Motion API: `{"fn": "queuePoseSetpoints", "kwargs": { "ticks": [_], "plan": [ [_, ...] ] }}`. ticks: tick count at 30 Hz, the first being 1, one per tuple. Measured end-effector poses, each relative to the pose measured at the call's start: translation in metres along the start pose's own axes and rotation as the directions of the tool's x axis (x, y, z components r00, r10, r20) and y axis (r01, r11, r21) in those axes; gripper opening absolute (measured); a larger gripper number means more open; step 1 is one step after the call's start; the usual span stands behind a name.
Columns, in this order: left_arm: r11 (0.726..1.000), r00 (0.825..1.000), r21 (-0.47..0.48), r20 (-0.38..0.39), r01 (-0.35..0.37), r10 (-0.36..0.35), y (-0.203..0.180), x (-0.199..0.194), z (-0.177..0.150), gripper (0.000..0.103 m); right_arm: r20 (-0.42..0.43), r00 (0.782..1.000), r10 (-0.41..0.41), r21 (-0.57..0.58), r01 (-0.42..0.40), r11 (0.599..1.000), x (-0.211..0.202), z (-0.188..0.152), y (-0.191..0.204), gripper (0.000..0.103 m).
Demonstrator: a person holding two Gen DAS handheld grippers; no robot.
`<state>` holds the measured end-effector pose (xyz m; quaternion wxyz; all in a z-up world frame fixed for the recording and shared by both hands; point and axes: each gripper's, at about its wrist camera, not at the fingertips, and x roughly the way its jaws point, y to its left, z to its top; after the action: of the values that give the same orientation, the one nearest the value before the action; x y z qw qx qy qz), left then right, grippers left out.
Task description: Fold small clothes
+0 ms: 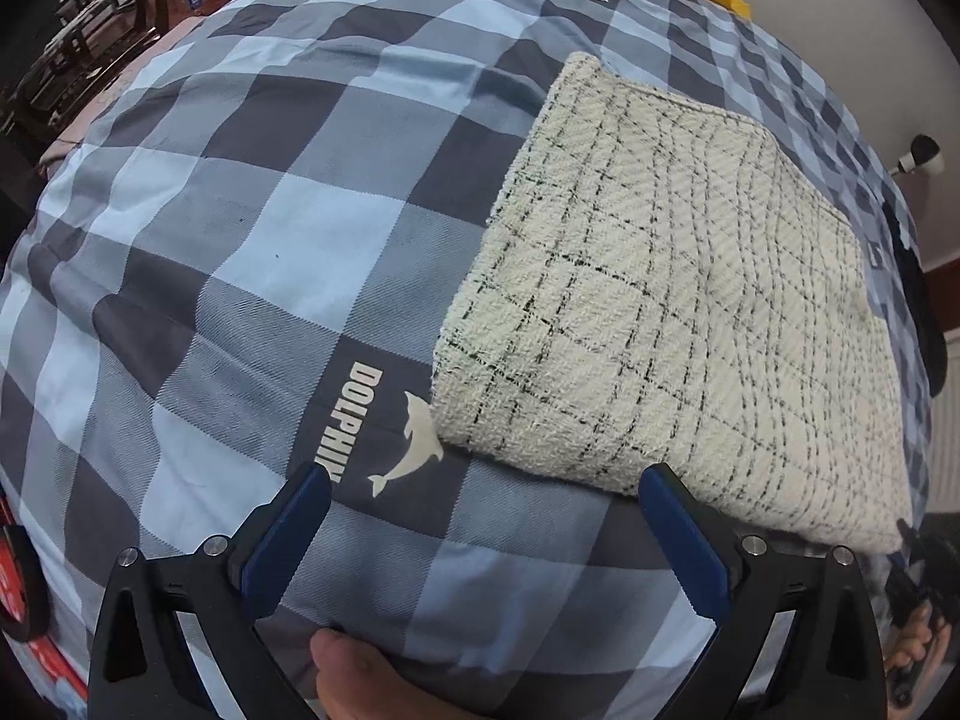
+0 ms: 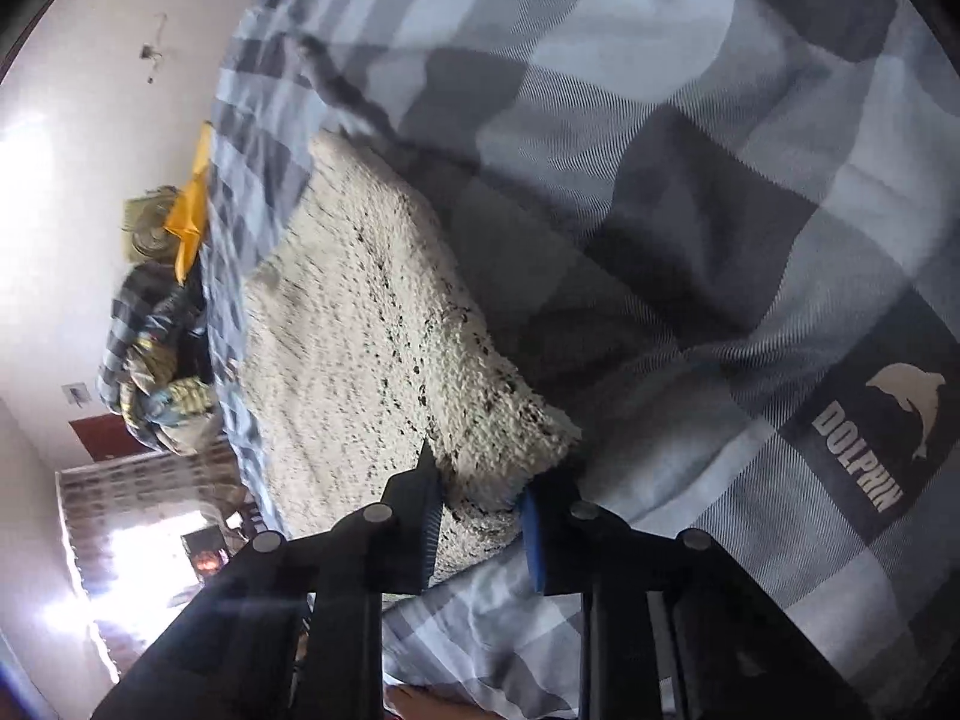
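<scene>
Cream checked cloth (image 2: 360, 324) corner clamped in right gripper (image 2: 480, 516); left gripper (image 1: 486, 516) spread wide, right fingertip (image 1: 660, 486) beside cloth edge

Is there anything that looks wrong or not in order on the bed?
Nothing stands out. The cream checked garment lies folded and flat on the checked quilt. The right gripper pinches one corner of it; the left gripper is open beside its edge.

Blue-and-grey checked bed cover (image 1: 252, 252) spans the bed; pale plain wall (image 2: 90, 96) behind; bright glaring window (image 2: 144, 546).
</scene>
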<state>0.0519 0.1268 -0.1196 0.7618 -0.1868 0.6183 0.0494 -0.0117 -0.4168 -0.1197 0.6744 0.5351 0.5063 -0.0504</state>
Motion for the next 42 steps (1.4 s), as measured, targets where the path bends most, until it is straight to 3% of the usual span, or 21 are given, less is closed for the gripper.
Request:
{"fn": "queuePoseSetpoints", "kwargs": {
  "ticks": [6,8,11,12,14,15,17,19,20,22,27,30,32,36,40,42],
  "plan": [
    [0.994,0.999,0.104,-0.036,0.015,-0.011,-0.022,0.008,-0.006,0.103,-0.023,0.998,-0.052,0.047,0.053,0.997,0.013,0.008,-0.01,0.019],
    [0.989,0.998,0.141,-0.056,0.035,-0.028,-0.032,0.013,-0.01,0.103,-0.036,0.998,-0.051,0.086,0.054,0.995,0.011,0.006,-0.011,0.028],
    [0.986,0.995,0.152,-0.081,0.072,-0.06,-0.041,0.019,-0.013,0.103,0.025,0.99,-0.138,0.121,0.134,0.984,-0.006,-0.003,-0.011,0.042],
    [0.986,0.993,0.142,-0.091,0.085,-0.073,-0.041,0.021,-0.012,0.103,0.044,0.989,-0.139,0.091,0.134,0.987,-0.012,-0.006,-0.006,0.044],
    [0.989,0.987,0.096,-0.119,0.117,-0.105,-0.036,0.027,-0.011,0.103,0.044,0.991,-0.124,0.012,0.124,0.992,-0.015,-0.011,0.007,0.064],
    [0.99,0.984,0.062,-0.136,0.127,-0.118,-0.031,0.031,-0.01,0.103,0.04,0.991,-0.125,-0.035,0.127,0.991,-0.014,-0.015,0.015,0.066],
    [0.994,0.981,0.003,-0.164,0.108,-0.106,-0.021,0.039,-0.008,0.103,0.041,0.988,-0.147,-0.12,0.151,0.981,-0.009,-0.022,0.027,0.066],
    [0.998,0.979,-0.036,-0.197,0.044,-0.05,-0.013,0.047,-0.01,0.103,0.063,0.977,-0.203,-0.224,0.212,0.951,-0.001,-0.03,0.043,0.066],
    [0.997,0.976,-0.059,-0.213,0.043,-0.055,-0.009,0.05,-0.011,0.103,0.084,0.969,-0.233,-0.261,0.247,0.933,0.002,-0.034,0.048,0.066],
    [0.983,0.962,-0.144,-0.229,0.115,-0.146,-0.001,0.053,-0.011,0.103,0.119,0.954,-0.275,-0.311,0.298,0.902,0.006,-0.039,0.052,0.066],
    [0.897,0.93,-0.363,-0.163,0.253,-0.329,0.023,0.054,-0.01,0.103,0.087,0.95,-0.301,-0.38,0.311,0.871,0.028,-0.044,0.06,0.066],
    [0.793,0.885,-0.508,-0.119,0.336,-0.451,0.043,0.062,-0.011,0.103,0.09,0.943,-0.319,-0.404,0.327,0.854,0.036,-0.048,0.067,0.066],
    [0.734,0.86,-0.581,-0.108,0.352,-0.499,0.053,0.069,-0.014,0.103,0.109,0.939,-0.325,-0.42,0.34,0.841,0.034,-0.052,0.073,0.066],
    [0.637,0.844,-0.672,-0.034,0.376,-0.535,0.064,0.076,-0.016,0.103,0.134,0.932,-0.336,-0.447,0.359,0.819,0.034,-0.057,0.077,0.066],
    [0.585,0.847,-0.718,0.011,0.377,-0.532,0.07,0.084,-0.013,0.103,0.13,0.928,-0.349,-0.463,0.368,0.807,0.042,-0.058,0.081,0.066],
    [0.558,0.839,-0.73,0.04,0.395,-0.542,0.071,0.086,-0.009,0.103,0.135,0.924,-0.359,-0.472,0.378,0.796,0.044,-0.059,0.082,0.066]
  ]
}}
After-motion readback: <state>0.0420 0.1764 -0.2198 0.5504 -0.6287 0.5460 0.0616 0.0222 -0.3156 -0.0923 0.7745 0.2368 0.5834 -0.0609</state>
